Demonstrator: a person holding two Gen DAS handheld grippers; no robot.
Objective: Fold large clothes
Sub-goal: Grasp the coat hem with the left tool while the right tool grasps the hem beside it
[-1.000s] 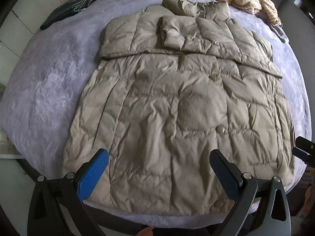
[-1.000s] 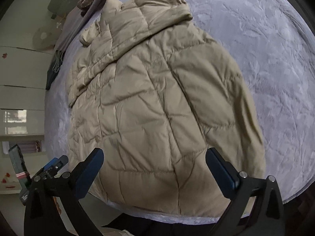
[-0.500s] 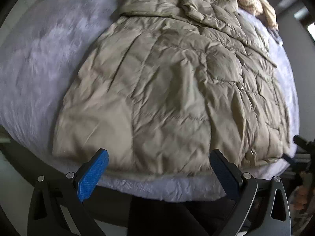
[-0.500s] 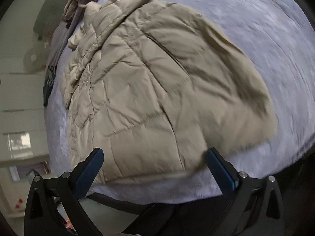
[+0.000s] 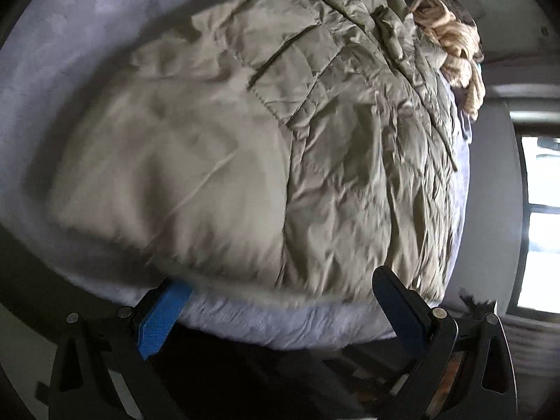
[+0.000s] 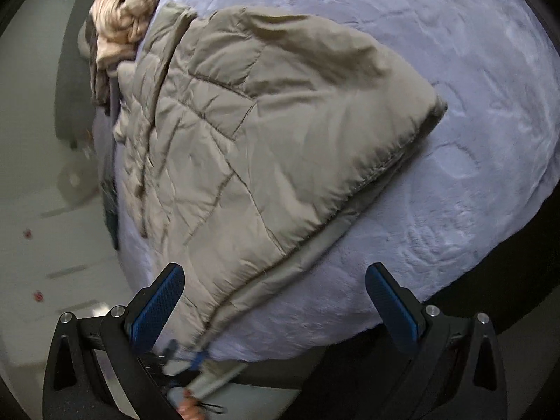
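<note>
left gripper (image 5: pixel 280 297) and right gripper (image 6: pixel 274 292) both low, fingers wide apart, nothing between

A bedroom at home — lavender bedspread (image 6: pixel 437 52), heaped clothes (image 6: pixel 122 17), window (image 5: pixel 539 224).

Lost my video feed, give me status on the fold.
Left gripper and right gripper open, at the hem. Padded coat flat on bed, unheld. Striped garment by collar.

A lavender plush bed cover (image 6: pixel 455 70) carries the beige quilted coat (image 6: pixel 262 133) mid-frame, with a striped cream garment (image 6: pixel 122 17) bunched upper left
</note>
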